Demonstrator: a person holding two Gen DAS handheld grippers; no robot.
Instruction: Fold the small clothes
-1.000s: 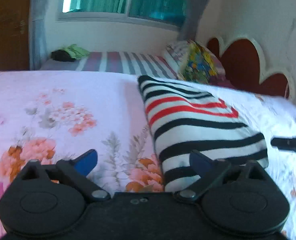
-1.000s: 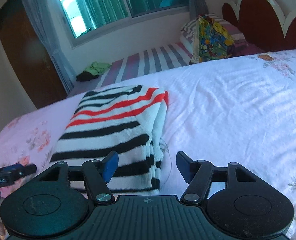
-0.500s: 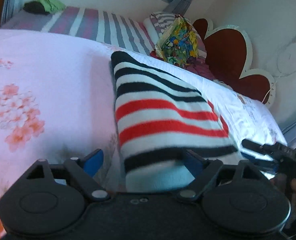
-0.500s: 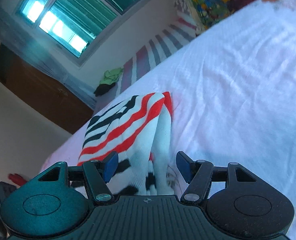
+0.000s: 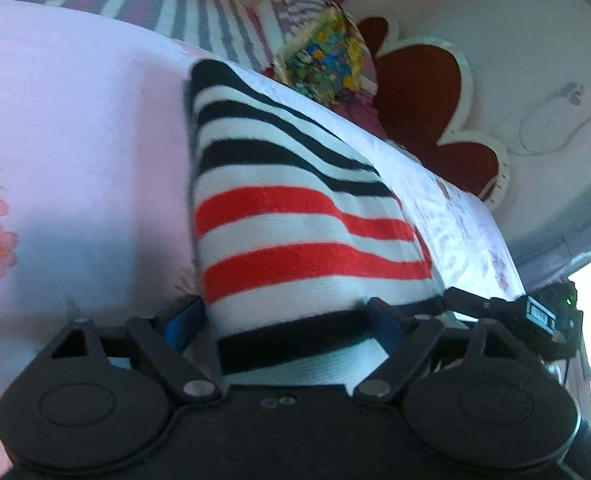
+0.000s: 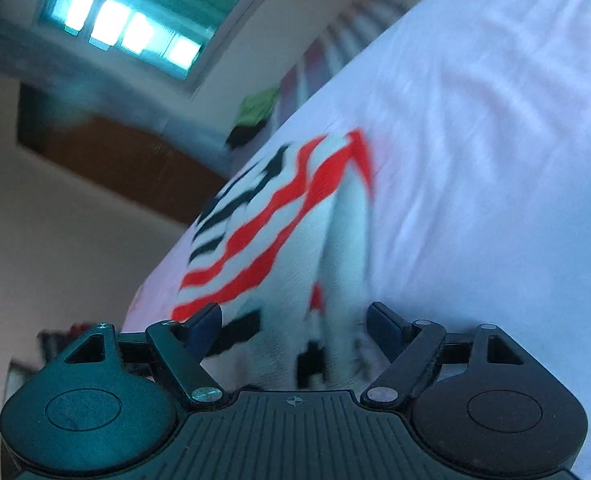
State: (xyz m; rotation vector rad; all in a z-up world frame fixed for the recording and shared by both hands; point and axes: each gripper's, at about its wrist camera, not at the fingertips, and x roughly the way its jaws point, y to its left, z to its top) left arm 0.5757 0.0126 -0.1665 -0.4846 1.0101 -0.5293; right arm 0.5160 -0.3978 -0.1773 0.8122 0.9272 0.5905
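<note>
A folded knit garment [image 5: 295,220] with black, white and red stripes lies on the floral bed sheet [image 5: 75,140]. Its near end sits between the blue pads of my left gripper [image 5: 285,320], whose jaws are closing around it with no firm press visible. In the right wrist view the same garment [image 6: 279,216] is blurred, its layered side edge lying between the fingers of my right gripper [image 6: 295,322], whose jaws are opening. The right gripper [image 5: 515,312] also shows at the garment's right corner in the left wrist view.
A colourful pillow [image 5: 327,60] and a red scalloped headboard [image 5: 427,92] lie beyond the garment. A second bed with a striped sheet [image 5: 155,0] stands behind. The right wrist view shows a window [image 6: 135,20], a wooden door [image 6: 115,160] and a green cloth [image 6: 259,104].
Both grippers have dropped and moved in over the garment's near end, tilting as they came. The left jaws have narrowed a little and the right jaws have widened.
</note>
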